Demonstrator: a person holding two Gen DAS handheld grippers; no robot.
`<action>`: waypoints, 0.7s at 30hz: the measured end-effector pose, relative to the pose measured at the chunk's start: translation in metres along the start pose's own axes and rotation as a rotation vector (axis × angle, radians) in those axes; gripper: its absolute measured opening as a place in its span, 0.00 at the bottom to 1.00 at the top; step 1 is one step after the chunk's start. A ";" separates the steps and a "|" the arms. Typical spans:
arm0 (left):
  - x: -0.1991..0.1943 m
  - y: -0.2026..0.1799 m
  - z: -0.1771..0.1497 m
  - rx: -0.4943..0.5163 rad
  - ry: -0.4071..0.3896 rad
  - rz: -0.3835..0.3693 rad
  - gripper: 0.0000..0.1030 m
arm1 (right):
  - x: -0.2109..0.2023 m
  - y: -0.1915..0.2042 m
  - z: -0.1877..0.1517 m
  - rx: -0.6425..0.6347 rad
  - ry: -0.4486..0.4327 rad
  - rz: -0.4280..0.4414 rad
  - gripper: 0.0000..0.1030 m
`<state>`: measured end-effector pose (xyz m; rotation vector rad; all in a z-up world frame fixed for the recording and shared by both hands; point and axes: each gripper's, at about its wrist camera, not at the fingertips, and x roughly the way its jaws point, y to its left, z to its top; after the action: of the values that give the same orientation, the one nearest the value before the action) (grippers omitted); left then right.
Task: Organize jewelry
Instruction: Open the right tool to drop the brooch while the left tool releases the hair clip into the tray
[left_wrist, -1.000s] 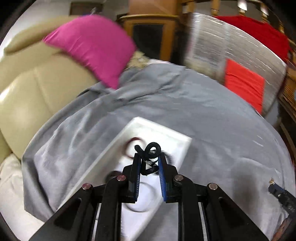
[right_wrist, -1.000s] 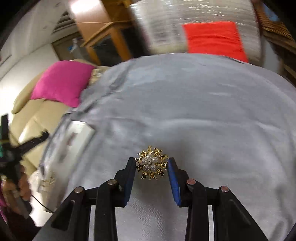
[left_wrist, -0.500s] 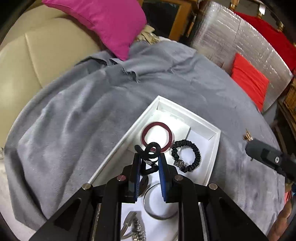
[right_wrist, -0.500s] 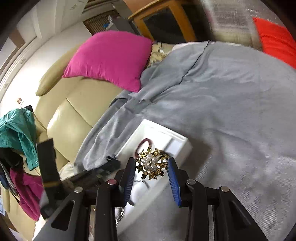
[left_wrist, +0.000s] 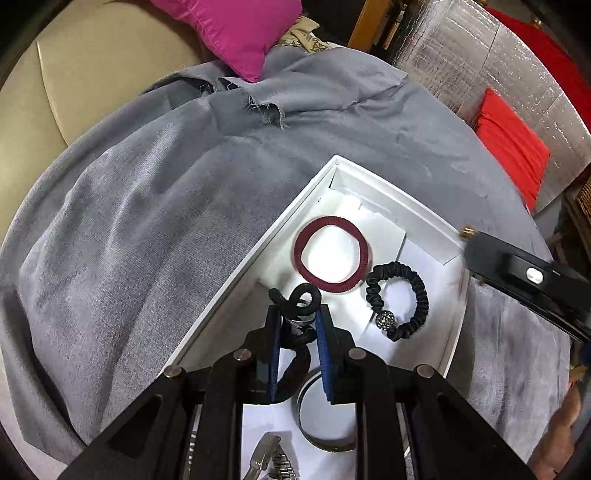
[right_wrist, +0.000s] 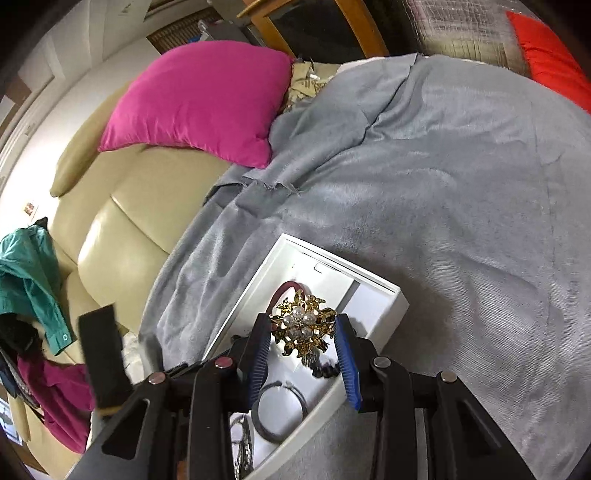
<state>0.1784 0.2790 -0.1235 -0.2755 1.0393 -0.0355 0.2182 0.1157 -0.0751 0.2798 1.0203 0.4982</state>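
Jewelry sorting under way on a grey cloth draped over a sofa: the left hand-held gripper is clamped on a black coil tie, held above the near half of a white box. The coil's long axis runs roughly along the fingers, one loop poking out past the tips. Directly beyond those tips lies a maroon band, with a black scrunchie just to its right. A metal bangle and a watch lie below the fingers, nearer the camera. Bare box floor shows to the left of the band, so a release looks to turn on lowering the coil straight down, short of the band.

Over the same box, seen as a white tray from the other side, the right hand-held gripper is clamped on a gold pearl brooch, face up between the blue pads. It appears to hang above the box's right half, over the scrunchie.

Only the left view lays out the contents clearly; there the right tool is just a dark bar at the far rim. The right view hides most of the band and scrunchie behind the brooch, but shows the box's far corner, a pink cushion and green clothing. Neither arm looks clearly nearer the box floor.
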 end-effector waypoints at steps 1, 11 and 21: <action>0.001 0.001 0.000 -0.003 0.001 0.003 0.19 | 0.005 0.000 0.002 0.004 0.008 -0.003 0.37; 0.010 0.007 0.005 -0.024 0.018 0.032 0.19 | 0.046 0.000 0.020 0.035 0.046 -0.064 0.37; 0.009 0.013 0.010 -0.037 0.026 0.042 0.22 | 0.060 0.005 0.024 0.034 0.070 -0.119 0.37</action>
<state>0.1900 0.2920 -0.1292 -0.2871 1.0721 0.0176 0.2632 0.1514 -0.1047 0.2316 1.1078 0.3854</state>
